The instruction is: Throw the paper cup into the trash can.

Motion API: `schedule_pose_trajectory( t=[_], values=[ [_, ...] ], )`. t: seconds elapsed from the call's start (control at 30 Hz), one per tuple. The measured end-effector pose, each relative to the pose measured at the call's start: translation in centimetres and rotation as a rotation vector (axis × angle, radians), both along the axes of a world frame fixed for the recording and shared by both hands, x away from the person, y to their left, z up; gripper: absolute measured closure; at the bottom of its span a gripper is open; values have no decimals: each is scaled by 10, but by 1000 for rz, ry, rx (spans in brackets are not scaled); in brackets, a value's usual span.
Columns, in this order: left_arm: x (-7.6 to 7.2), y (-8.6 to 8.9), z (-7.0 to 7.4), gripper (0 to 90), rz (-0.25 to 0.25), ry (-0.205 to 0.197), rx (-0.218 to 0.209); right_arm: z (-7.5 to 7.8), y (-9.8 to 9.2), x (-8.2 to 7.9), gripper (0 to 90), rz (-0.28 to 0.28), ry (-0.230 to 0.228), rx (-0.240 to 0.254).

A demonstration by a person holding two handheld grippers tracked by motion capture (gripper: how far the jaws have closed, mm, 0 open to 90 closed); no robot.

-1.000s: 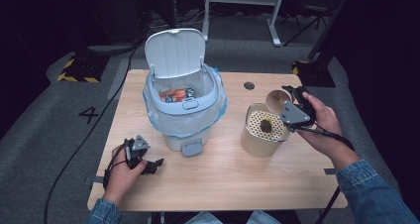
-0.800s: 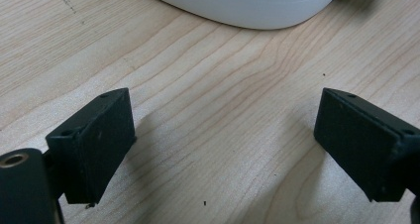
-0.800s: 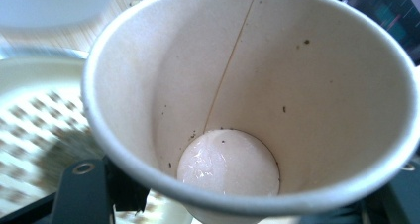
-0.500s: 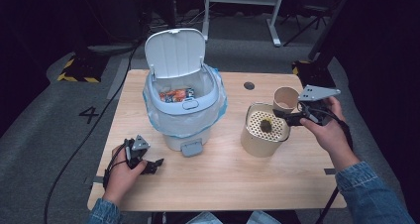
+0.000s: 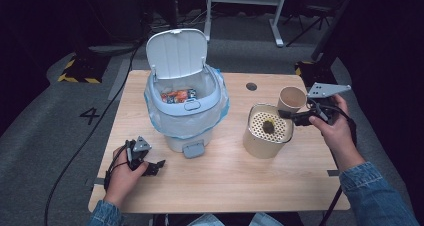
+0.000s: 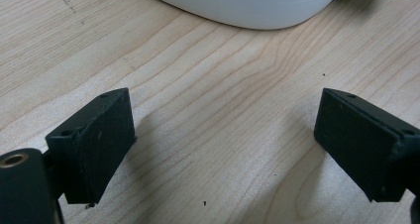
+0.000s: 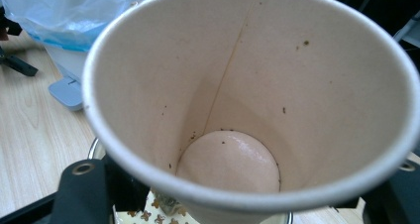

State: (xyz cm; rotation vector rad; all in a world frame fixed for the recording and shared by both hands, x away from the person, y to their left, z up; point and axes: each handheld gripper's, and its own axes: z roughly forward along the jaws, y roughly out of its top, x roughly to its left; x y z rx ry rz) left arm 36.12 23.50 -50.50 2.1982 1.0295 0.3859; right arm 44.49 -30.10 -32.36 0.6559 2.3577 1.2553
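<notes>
My right gripper [image 5: 289,114] is shut on a tan paper cup [image 5: 291,98], held just behind the right rim of a cream canister [image 5: 264,145]. The canister has a perforated strainer top [image 5: 260,123] with a dark lump [image 5: 268,127] lying on it. In the right gripper view the cup [image 7: 247,110] faces me mouth-first; it is empty apart from dark specks, and my right gripper [image 7: 237,196] has a jaw on either side of it. My left gripper [image 5: 152,167] rests on the table at the front left, open, with bare wood between its jaws [image 6: 223,144].
A pale blue pedal bin [image 5: 185,116] with its lid [image 5: 176,53] up and a plastic liner stands at the table's middle, with wrappers [image 5: 177,95] inside. Its white base [image 6: 247,6] lies just ahead of the left gripper. The wooden table [image 5: 225,186] has a cable hole [image 5: 251,86].
The right gripper has swung off the canister's top toward the right, and the cup has turned from tipped over the strainer to mouth-up. The left hand stayed still.
</notes>
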Motion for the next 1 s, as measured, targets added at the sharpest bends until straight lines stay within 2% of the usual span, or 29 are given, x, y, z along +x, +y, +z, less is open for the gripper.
schedule_pose_trajectory(
  t=[0.17, 0.3, 0.4, 0.6, 1.0],
  values=[
    [-1, 0, 0, 92, 1, 2, -2, 6, 5, 0, 296, 14, -8, 6],
    [-2, 2, 0, 93, 3, 2, -2, 11, 11, 2, 295, 27, -8, 29],
    [-2, 2, 0, 96, 1, -5, 0, 17, 16, 6, 295, 44, -24, 34],
    [-2, 3, 0, 95, -2, 0, -3, 33, 28, 15, 294, 68, -31, 60],
    [-2, 3, 0, 94, -3, 0, -3, 71, 63, 33, 294, 118, -54, 76]
  ],
)
